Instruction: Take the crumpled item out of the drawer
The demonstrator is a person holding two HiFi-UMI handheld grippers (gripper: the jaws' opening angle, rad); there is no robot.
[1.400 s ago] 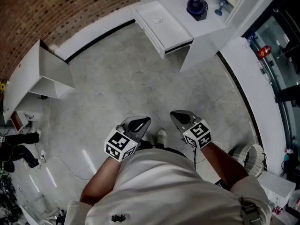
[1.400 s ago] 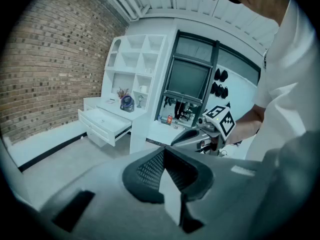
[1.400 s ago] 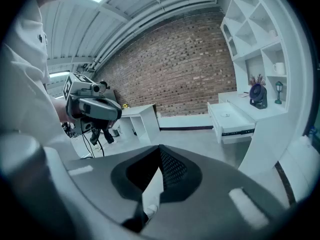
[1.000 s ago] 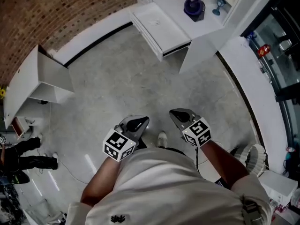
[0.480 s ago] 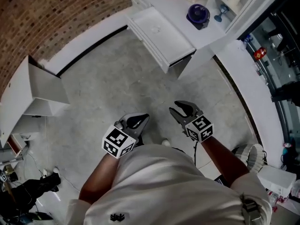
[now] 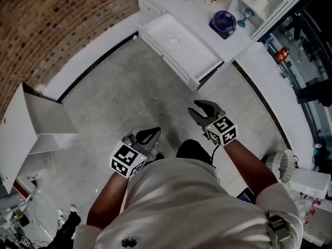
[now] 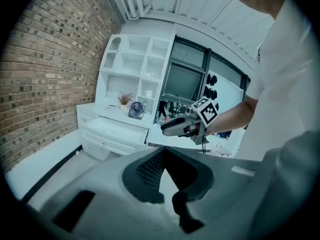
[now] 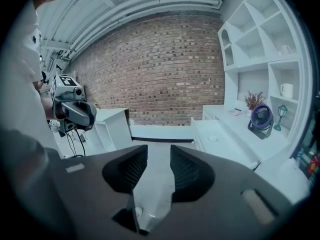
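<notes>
Open floor ahead of me, drawer jutting out.
The bare grey concrete floor (image 6: 129, 82) lies free up to the pulled-out white drawer (image 6: 196, 57), open from above. The round blue fan (image 6: 224, 22) crowds the white desk (image 6: 179, 9) just behind.

Head view looks steeply down; gripper views share the drawer (image 6: 193, 57).

Brick wall (image 6: 57, 19), grey concrete floor (image 6: 129, 87), white cabinet (image 6: 201, 10) beneath open shelving (image 8: 255, 39), dark glass windows (image 7: 187, 81) alongside
</notes>
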